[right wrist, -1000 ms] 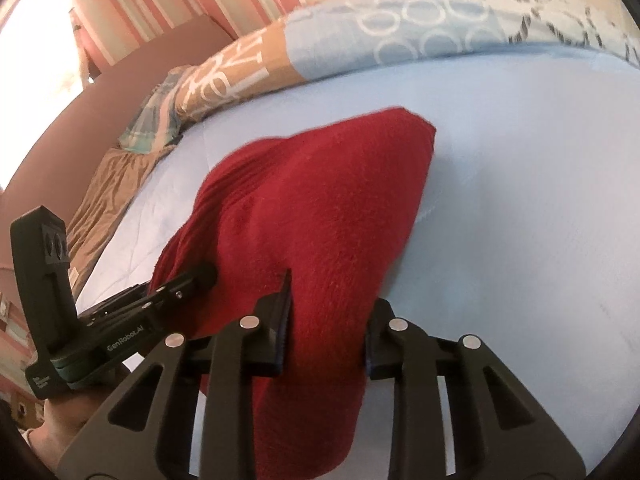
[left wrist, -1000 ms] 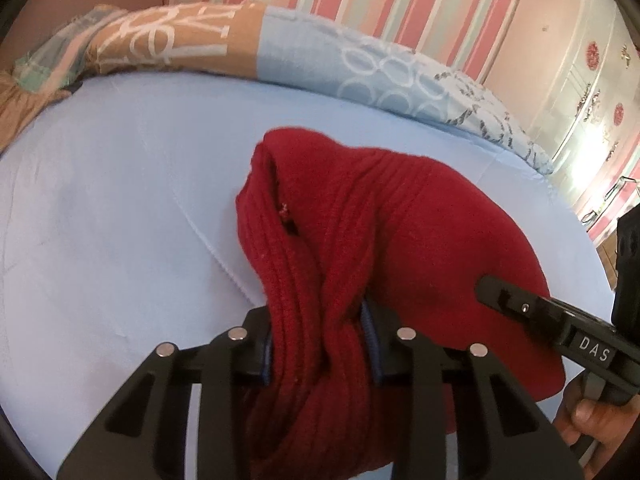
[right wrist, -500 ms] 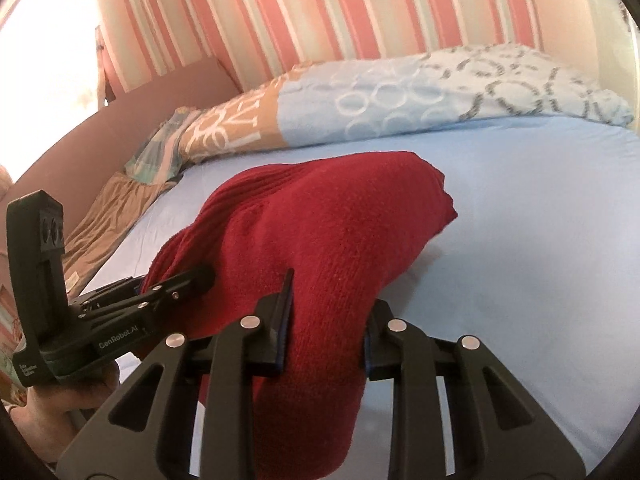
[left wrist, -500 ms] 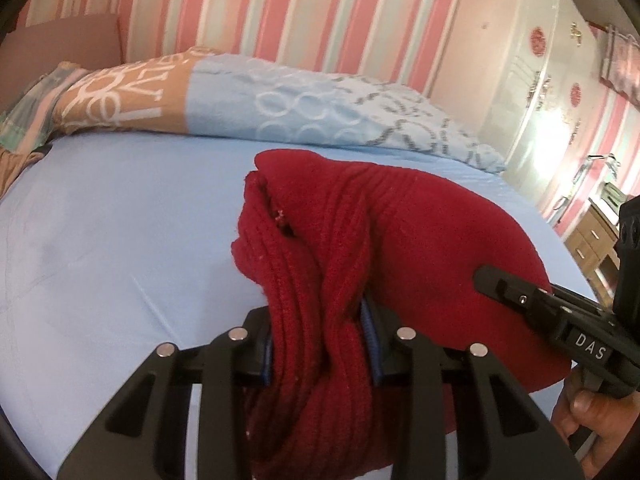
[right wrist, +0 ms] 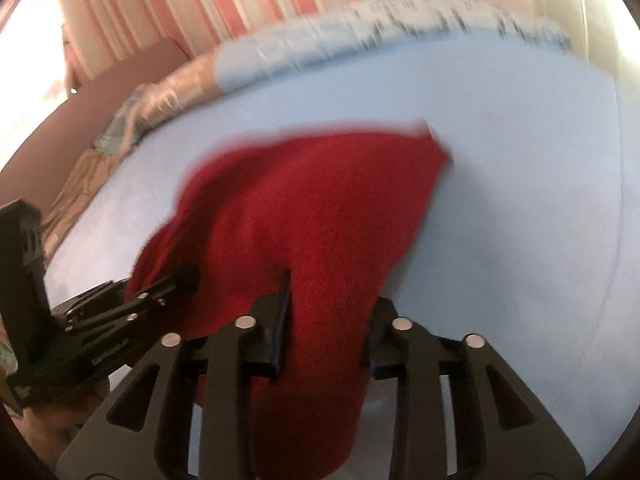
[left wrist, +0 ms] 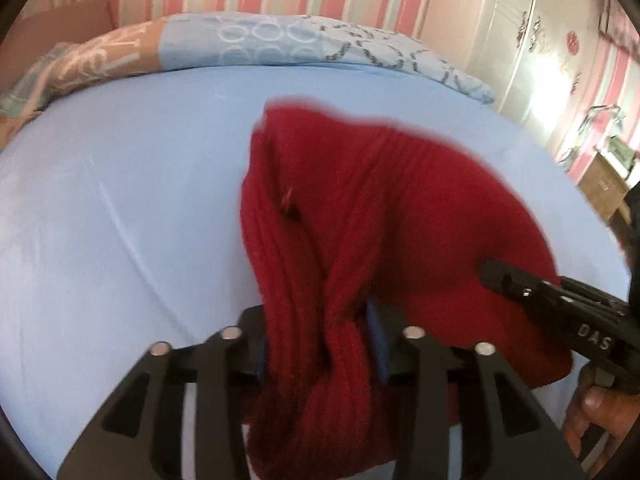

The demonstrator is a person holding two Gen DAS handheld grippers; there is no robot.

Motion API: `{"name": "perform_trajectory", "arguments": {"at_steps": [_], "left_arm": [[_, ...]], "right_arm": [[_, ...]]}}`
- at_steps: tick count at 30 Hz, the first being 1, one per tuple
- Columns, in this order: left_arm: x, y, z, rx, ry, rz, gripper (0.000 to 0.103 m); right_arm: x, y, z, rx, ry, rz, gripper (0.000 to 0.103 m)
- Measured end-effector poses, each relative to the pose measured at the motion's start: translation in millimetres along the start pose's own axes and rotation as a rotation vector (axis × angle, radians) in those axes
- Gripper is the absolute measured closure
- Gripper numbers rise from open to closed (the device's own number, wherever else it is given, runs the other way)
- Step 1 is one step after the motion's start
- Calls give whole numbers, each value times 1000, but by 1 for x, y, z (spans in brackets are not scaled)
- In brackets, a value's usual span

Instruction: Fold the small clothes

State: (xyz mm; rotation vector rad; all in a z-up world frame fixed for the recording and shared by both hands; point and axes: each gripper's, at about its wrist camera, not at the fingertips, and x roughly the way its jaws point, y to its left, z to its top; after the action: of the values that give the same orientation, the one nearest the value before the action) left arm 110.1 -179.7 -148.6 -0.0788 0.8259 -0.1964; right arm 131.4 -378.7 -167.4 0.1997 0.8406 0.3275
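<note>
Left wrist view: ribbed folds of the red knit garment (left wrist: 360, 216) are clamped in the left tool (left wrist: 320, 344); a white wardrobe (left wrist: 532, 28) is seen only here. Right wrist view: smooth knit is clamped in the right tool (right wrist: 326, 320) above the blue bed sheet (right wrist: 520, 160).

Red knit garment (left wrist: 400, 216): thick ribbed wool-like cloth, fuzzy, matt. Bed sheet (left wrist: 120, 184): smooth pale-blue fabric, creased. Left gripper (left wrist: 320, 344): matt black plastic w/ shiny metal pins.

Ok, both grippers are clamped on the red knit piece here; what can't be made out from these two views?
- Red knit garment: its type and lower end; left wrist view, cut off behind the left gripper.
- Its far edge: right wrist view, motion blur.
- Bedsheet beneath the garment: contact hidden by the cloth, right gripper in front.
</note>
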Motion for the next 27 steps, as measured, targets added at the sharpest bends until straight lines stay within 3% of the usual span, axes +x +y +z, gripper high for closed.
{"name": "perform_trajectory", "arguments": {"at_steps": [2,3,4,9,15,19,27], "left_arm": [[-6,1,-9,-4,-26,17,42],[-11,4,-11,-24,-34,27,26],[-17,9,-11,-40,-47,48,19],[-48,25,-3,10,-90,82,14],[-106,51,15,65,-182,145,11],[-139,72,2,87,-215,160,10],[-195,117,-38,-45,-221,230,7]], "right_arm": [[-6,3,-12,-13,-38,-12,47],[-10,5,-15,-12,-52,-16,30],[-13,7,-15,-12,-59,-18,24],[-52,37,0,-61,-132,-132,6],[-105,91,11,-127,-200,-160,3],[-123,123,5,-160,-224,-198,3],[-136,154,-20,-99,-187,-195,3]]}}
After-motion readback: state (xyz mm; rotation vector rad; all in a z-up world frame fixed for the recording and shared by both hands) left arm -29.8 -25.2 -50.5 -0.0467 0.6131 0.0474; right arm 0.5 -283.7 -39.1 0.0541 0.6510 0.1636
